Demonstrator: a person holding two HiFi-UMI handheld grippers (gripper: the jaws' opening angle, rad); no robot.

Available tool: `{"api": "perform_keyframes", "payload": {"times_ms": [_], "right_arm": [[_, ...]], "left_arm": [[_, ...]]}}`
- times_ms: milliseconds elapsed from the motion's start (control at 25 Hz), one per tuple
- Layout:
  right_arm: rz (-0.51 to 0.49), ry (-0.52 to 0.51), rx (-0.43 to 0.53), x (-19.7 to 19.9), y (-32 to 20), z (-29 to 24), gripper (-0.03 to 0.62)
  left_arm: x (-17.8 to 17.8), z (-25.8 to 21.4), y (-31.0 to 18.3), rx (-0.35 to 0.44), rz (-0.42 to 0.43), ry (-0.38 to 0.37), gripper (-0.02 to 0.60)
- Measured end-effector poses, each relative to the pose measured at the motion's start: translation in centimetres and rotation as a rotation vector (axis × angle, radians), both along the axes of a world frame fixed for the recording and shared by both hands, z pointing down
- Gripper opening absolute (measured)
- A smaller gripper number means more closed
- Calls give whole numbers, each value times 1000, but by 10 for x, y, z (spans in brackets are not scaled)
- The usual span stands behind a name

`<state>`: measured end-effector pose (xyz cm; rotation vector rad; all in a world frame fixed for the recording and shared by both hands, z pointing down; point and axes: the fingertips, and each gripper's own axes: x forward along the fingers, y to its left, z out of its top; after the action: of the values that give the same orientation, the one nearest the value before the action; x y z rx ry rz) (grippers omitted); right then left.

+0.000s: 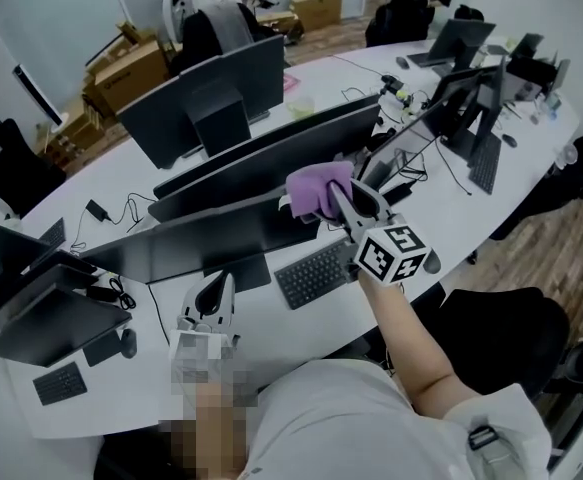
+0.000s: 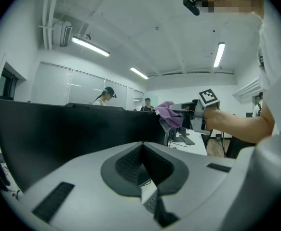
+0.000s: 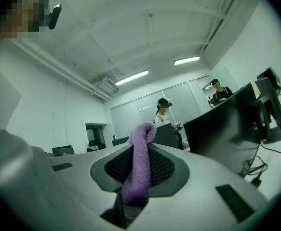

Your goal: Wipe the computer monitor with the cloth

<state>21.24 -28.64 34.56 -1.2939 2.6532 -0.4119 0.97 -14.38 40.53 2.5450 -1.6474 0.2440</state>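
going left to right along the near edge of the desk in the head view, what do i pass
small keyboard → mouse → left gripper → larger keyboard → black chair

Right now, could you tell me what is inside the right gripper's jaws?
A purple cloth is pinched in the right gripper, its fold poking out past the jaws. How far it reaches down between them is covered by the cloth itself.
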Motion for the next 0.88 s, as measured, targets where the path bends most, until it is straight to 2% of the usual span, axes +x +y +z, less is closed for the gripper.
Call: {"api": "perform_keyframes", "payload": {"times_ms": [240, 440, 880], "right_arm": [[-1, -122, -92, 28, -8, 23, 84], [-44, -196, -158, 36, -13, 49, 84], [-117, -213, -246, 24, -20, 103, 84]], "left_arm": [[19, 4, -2, -16, -5, -17, 2], [32, 10, 2, -32, -33, -24, 2], [44, 35, 18, -103, -99, -37, 2]]}}
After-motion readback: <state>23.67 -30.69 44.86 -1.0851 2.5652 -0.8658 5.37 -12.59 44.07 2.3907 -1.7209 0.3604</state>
